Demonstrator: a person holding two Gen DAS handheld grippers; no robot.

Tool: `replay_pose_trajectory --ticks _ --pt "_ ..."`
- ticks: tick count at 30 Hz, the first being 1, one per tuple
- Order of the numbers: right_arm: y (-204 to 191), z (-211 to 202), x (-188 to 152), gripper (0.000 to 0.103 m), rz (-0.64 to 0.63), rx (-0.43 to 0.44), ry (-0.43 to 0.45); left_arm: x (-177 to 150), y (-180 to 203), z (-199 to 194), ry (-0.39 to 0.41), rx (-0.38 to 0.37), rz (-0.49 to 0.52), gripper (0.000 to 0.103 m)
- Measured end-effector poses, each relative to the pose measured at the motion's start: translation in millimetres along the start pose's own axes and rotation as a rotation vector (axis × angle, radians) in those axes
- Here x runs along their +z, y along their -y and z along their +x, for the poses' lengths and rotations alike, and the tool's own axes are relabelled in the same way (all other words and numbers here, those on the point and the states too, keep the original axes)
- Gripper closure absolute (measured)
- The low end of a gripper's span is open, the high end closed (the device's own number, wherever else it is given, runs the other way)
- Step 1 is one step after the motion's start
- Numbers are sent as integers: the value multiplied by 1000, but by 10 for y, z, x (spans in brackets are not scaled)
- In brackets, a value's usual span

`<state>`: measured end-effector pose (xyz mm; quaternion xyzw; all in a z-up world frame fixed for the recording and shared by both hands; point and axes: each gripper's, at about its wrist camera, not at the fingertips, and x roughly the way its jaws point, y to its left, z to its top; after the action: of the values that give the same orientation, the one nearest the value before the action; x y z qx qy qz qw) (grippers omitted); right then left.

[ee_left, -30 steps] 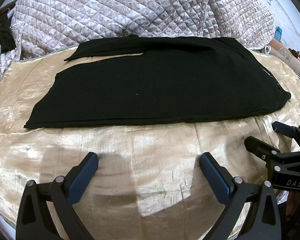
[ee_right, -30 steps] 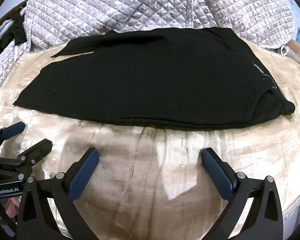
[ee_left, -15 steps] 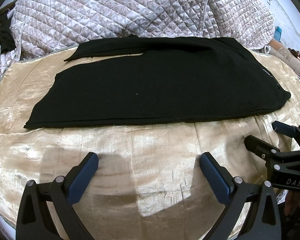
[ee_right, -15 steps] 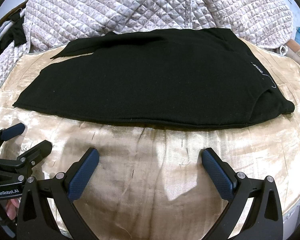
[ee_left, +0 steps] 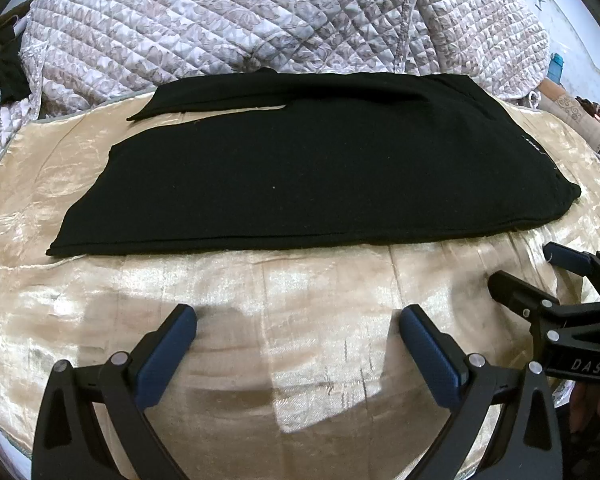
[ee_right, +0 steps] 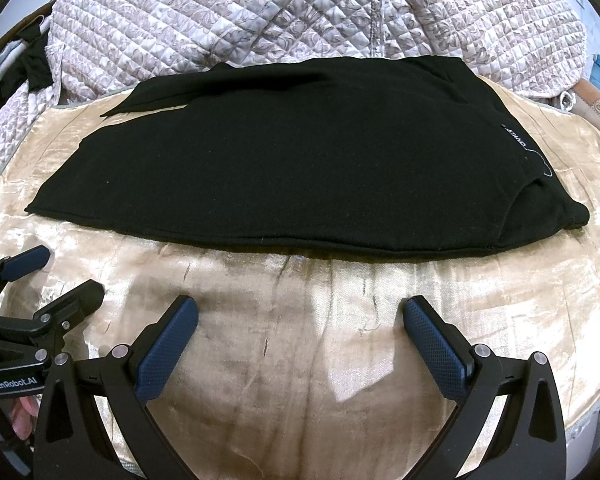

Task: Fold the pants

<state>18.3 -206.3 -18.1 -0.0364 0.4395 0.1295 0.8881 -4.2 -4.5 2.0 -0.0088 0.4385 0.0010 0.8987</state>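
Observation:
Black pants (ee_left: 320, 168) lie flat on a gold satin cloth (ee_left: 260, 304), legs laid one on the other, hems at the left, waist at the right; they also show in the right wrist view (ee_right: 300, 160). A small white label (ee_right: 516, 138) sits near the waist. My left gripper (ee_left: 298, 334) is open and empty, hovering over the cloth short of the pants' near edge. My right gripper (ee_right: 300, 326) is open and empty, likewise short of the near edge. The right gripper shows at the right of the left wrist view (ee_left: 528, 276), and the left gripper at the left of the right wrist view (ee_right: 60, 276).
A quilted grey-pink bedspread (ee_left: 260, 20) is heaped behind the pants. Dark clothing (ee_right: 36, 64) hangs at the far left. Patterned items (ee_left: 572, 108) and a blue bottle (ee_left: 555, 66) lie at the far right. The cloth's front edge (ee_right: 588, 412) drops off near me.

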Motion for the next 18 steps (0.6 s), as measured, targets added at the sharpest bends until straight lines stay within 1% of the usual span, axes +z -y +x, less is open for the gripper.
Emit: replay_pose_trajectory --ticks 18 --pt "-11 9 8 0 -2 -3 -1 -2 -8 13 -1 -1 -1 0"
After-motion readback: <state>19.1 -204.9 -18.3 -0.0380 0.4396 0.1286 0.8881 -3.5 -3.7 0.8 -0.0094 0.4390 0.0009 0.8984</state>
